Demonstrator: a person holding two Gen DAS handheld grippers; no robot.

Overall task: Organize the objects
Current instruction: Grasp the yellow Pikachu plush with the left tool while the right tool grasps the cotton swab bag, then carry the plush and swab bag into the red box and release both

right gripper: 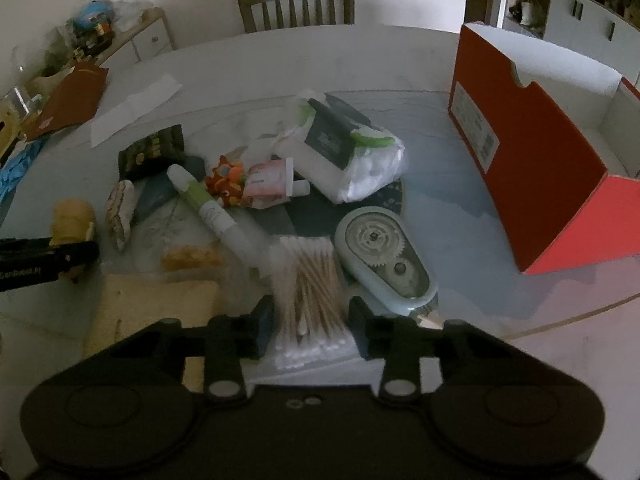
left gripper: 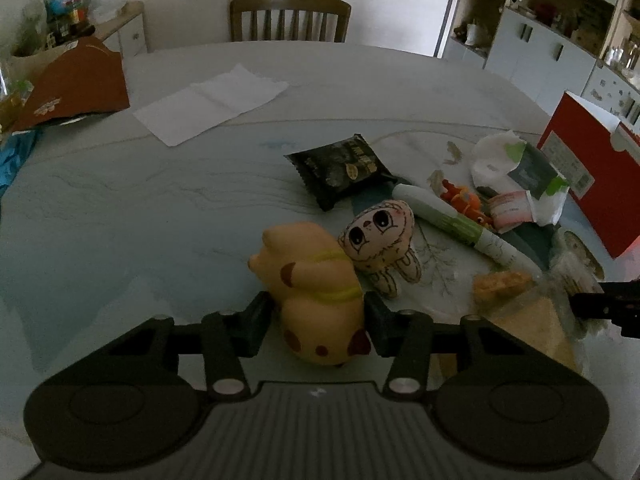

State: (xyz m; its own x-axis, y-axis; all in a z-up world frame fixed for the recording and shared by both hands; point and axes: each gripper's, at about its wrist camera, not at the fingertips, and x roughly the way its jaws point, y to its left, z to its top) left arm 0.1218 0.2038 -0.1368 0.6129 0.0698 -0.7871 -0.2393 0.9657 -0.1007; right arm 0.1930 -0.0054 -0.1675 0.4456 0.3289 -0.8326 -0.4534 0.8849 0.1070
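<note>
In the left wrist view my left gripper (left gripper: 318, 316) has its pads against both sides of a yellow spotted plush toy (left gripper: 312, 276) lying on the pale table (left gripper: 140, 208). In the right wrist view my right gripper (right gripper: 312, 320) is closed on a clear bag of cotton swabs (right gripper: 310, 280). Beyond lies a clutter pile: a big-eyed plush doll (left gripper: 380, 236), a black snack packet (left gripper: 340, 172), a green-and-white tube (right gripper: 216, 212), an orange toy (right gripper: 226, 180), a tissue pack (right gripper: 360, 160) and a pale blue correction tape (right gripper: 384, 256). An open red box (right gripper: 532, 152) stands to the right.
A sheet of white paper (left gripper: 212, 104) and a brown paper bag (left gripper: 80, 84) lie at the far left of the table. A wooden chair (left gripper: 288, 16) stands behind the far edge. A yellow sponge-like block (right gripper: 156, 312) lies left of my right gripper. Cabinets line the right wall.
</note>
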